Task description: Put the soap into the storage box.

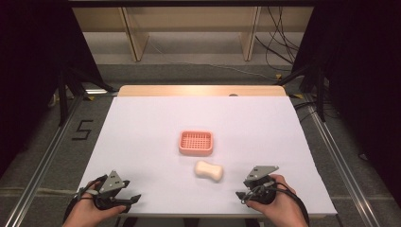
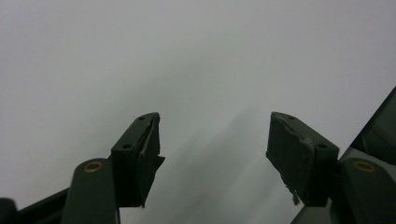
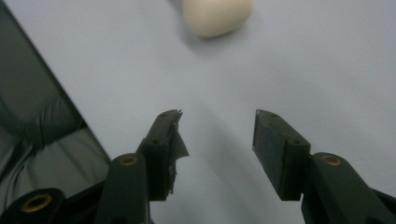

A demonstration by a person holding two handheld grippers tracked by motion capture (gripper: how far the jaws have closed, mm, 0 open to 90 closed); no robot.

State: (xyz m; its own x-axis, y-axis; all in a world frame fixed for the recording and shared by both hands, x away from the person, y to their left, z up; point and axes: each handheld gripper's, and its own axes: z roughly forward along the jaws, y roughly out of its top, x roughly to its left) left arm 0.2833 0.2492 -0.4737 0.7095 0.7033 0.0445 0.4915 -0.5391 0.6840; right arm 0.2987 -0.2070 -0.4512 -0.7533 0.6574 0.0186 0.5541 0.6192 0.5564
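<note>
Released right tool (image 1: 242,195) rests near a cream soap bar (image 1: 209,170); likely hard, slick, best pinched at its narrow waist. Left tool (image 1: 135,198) also released.

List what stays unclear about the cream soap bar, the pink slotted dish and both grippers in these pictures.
- Cream peanut-shaped soap bar: cut off by the top edge of the right gripper view.
- Pink slotted plastic soap dish: too small in the high view to tell what lies inside.
- Left gripper and right gripper: jaw gaps too small in the high view, though each gripper view shows them open.
</note>
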